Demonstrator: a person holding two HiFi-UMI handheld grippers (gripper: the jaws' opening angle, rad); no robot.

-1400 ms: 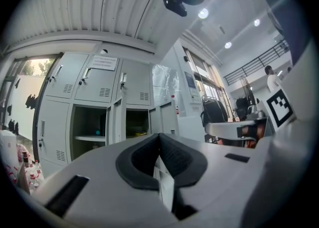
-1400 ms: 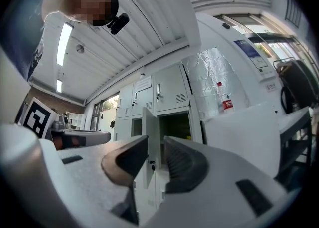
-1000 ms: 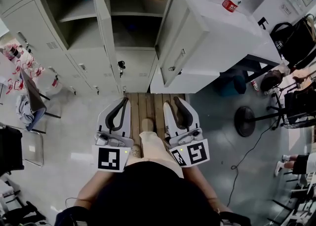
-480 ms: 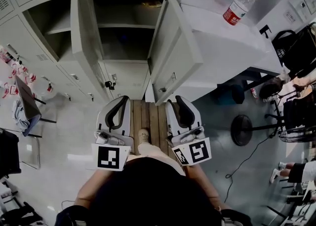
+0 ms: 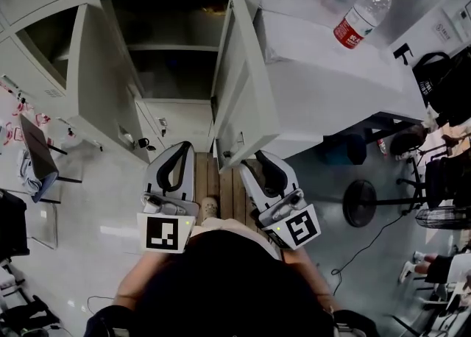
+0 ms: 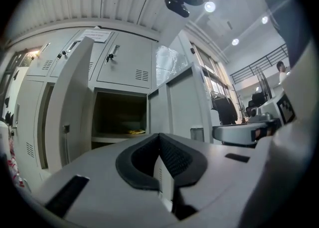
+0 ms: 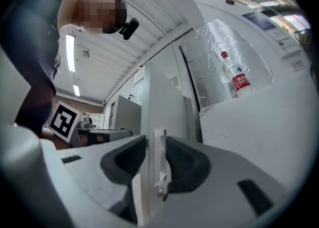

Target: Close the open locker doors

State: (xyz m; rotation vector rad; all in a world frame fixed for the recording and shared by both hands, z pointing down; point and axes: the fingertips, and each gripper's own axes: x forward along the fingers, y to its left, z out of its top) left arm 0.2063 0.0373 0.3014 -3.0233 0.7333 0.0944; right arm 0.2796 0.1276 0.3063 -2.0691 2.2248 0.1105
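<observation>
**Head view.** Two doors still stand open. The left locker door (image 5: 99, 85) is swung out to the left. The right locker door (image 5: 239, 93) juts toward us beside the bench (image 5: 331, 71) that carries the water bottle (image 5: 362, 13). We judge this to be the reach-in step, with nothing closed yet. The right tool (image 5: 254, 157) sits at the lower free corner of the right locker door, and the left tool (image 5: 183, 147) hangs below the left locker door, apart from it. A second ago both tools were well short of the lockers and the doors sat higher and smaller in this view — now they loom right over the tools.

**Left gripper view.** The left tool's jaw tips meet with nothing between them. The left locker door stands ahead and to the left, untouched.

**Right gripper view.** The right tool's jaws have just been opening, and they stand apart astride the door's free edge and its latch plate (image 7: 159, 172). The pads flank the edge closely, but we see no squeeze. The next move, as we judge it, is to nip that edge or press its face — then swing the panel toward its frame.
</observation>
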